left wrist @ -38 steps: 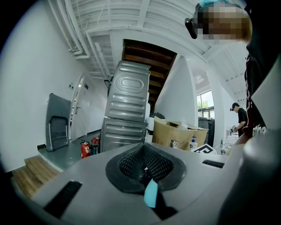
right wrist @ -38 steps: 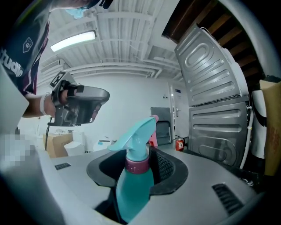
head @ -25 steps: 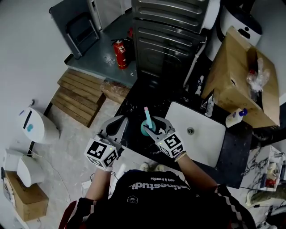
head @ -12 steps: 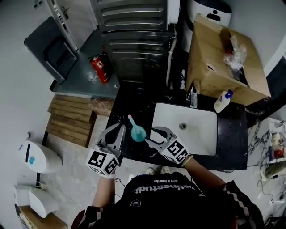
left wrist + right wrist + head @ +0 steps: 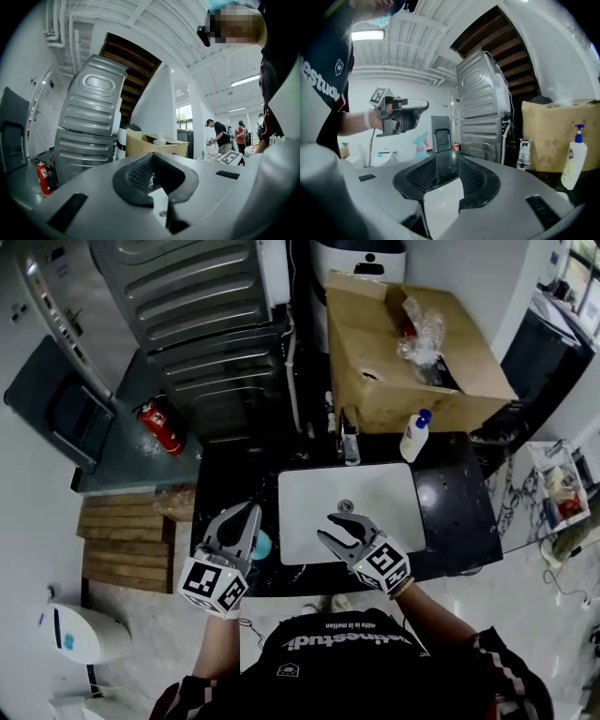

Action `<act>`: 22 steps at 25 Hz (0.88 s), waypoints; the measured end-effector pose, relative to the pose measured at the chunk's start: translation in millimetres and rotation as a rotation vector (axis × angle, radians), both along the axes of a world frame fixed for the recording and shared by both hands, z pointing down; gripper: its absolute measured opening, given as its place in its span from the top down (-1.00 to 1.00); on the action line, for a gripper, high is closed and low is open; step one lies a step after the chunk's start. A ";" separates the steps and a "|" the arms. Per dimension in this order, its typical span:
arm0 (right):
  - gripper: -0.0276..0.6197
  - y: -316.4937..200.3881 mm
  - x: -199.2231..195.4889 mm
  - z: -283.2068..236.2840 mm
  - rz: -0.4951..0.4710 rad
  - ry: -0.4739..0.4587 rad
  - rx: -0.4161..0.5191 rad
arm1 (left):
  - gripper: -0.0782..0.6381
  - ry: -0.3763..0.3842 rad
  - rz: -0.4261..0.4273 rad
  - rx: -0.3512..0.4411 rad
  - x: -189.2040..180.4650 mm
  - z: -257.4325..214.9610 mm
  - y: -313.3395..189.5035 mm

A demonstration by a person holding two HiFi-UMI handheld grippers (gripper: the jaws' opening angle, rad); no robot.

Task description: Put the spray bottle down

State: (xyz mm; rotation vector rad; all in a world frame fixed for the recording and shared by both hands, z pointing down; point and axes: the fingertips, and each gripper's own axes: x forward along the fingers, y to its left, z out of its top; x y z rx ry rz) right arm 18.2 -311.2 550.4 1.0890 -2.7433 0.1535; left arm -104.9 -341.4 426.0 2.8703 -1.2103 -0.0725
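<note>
Holding the left gripper (image 5: pixel 240 517) about level, with jaws apart and nothing between them. Holding the right gripper (image 5: pixel 330 529) tipped slightly downward, with jaws just closed partway yet apart, nothing between them. Reaching forward with both forearms (image 5: pixel 217 643), grippers side by side, not touching.

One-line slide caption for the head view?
Teal spray bottle on the counter beside the open left gripper; right gripper empty over the sink, fingers just closing partway.

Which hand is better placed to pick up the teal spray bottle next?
Left, probably. The left gripper is right beside the spray bottle on the dark counter; the right gripper, its empty jaws just closing a little, hangs over the white sink.
</note>
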 end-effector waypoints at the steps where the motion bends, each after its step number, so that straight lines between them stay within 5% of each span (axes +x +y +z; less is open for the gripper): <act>1: 0.38 0.0 13.6 -6.8 0.034 -0.012 0.005 | 0.74 0.004 0.023 0.006 10.9 -2.3 -1.6; 8: 0.62 12.4 82.0 -54.7 0.176 -0.025 0.057 | 0.74 0.017 0.167 0.025 82.2 -9.4 -4.6; 12: 0.78 20.9 105.0 -74.4 0.214 -0.108 0.009 | 0.74 0.022 0.223 0.027 110.7 -11.0 -4.1; 22: 0.80 24.3 141.2 -98.4 0.338 -0.114 0.003 | 0.74 0.023 0.294 0.033 145.7 -9.5 3.0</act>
